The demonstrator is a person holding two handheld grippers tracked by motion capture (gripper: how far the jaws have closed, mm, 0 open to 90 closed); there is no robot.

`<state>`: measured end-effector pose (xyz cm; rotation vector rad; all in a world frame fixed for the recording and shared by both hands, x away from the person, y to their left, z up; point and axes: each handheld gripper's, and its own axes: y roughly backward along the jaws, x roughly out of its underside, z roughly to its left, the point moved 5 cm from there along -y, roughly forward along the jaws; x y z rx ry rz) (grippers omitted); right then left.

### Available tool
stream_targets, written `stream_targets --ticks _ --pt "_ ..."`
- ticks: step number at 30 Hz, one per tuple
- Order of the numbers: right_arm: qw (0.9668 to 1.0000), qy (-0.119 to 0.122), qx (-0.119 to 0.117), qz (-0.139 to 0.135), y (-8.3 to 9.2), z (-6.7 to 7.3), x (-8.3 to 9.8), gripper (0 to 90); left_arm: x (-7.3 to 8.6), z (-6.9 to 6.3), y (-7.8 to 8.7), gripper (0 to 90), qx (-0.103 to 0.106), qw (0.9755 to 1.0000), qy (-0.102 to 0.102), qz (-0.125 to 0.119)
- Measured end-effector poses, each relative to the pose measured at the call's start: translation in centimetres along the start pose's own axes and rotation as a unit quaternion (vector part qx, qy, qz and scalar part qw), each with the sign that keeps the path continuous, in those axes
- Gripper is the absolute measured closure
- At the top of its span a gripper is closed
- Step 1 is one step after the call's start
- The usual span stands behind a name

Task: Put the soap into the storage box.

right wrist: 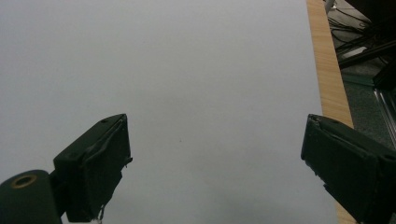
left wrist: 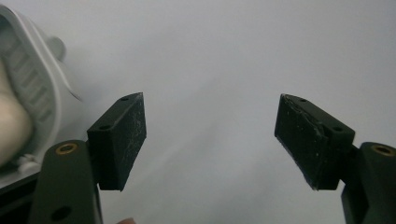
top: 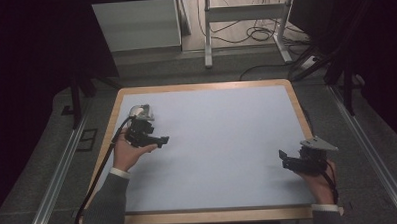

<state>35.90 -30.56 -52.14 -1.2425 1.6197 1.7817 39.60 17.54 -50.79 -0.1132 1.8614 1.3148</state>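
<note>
Two grippers above a pale grey table (top: 227, 141) edged in wood. Left gripper (top: 160, 141): jaws spread wide, nothing between them, over the near-left area. Just behind it lies a small white ribbed object (top: 140, 112), perhaps a plastic container; the blur prevents a firmer name. Right gripper (top: 283, 156): jaws likewise apart and empty, near the right edge.

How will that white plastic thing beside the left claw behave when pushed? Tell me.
The white plastic thing looks moulded and hard-shelled, so probably stiff and fairly light. Its rounded wall suggests it may slide or swivel on the smooth mat rather than tip. The left claw stands open beside it, apart.
</note>
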Motion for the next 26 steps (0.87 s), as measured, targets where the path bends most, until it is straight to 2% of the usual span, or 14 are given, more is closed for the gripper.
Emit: stream_targets --ticks 3,6,7,9,12,15,19,26 --pt "1.0000 0.000 0.000 0.001 0.1 0.0 0.0 8.1 1.3 -0.6 -0.1 25.4 0.013 0.9999 0.009 -0.007" --pt "1.0000 0.001 0.000 0.000 0.1 -0.1 0.1 8.1 2.5 -1.1 -0.3 25.1 0.013 0.9998 0.010 -0.009" --pt "1.0000 0.001 0.000 0.000 0.1 -0.1 0.1 8.1 2.9 -1.4 -0.3 25.1 0.011 0.9998 0.013 -0.014" --pt "1.0000 0.000 0.001 0.000 0.1 0.0 0.1 8.1 3.6 -1.9 -0.1 25.2 0.024 0.9990 0.022 -0.031" --pt "1.0000 0.001 0.000 0.000 0.1 0.1 0.0 8.1 4.6 -2.4 0.0 25.1 0.014 0.9990 0.024 -0.036" --pt "1.0000 0.004 -0.002 0.001 0.0 0.3 0.0 8.1 5.1 -2.8 0.0 24.9 0.015 0.9988 0.024 -0.040" --pt "1.0000 0.007 -0.003 0.001 0.0 0.4 -0.1 8.1 5.1 -2.7 0.1 24.1 0.013 0.9991 0.017 -0.036" --pt "0.9999 0.011 -0.007 -0.001 -0.1 0.9 -0.2 8.1 5.4 -1.6 0.6 23.5 0.002 0.9989 0.024 -0.040"
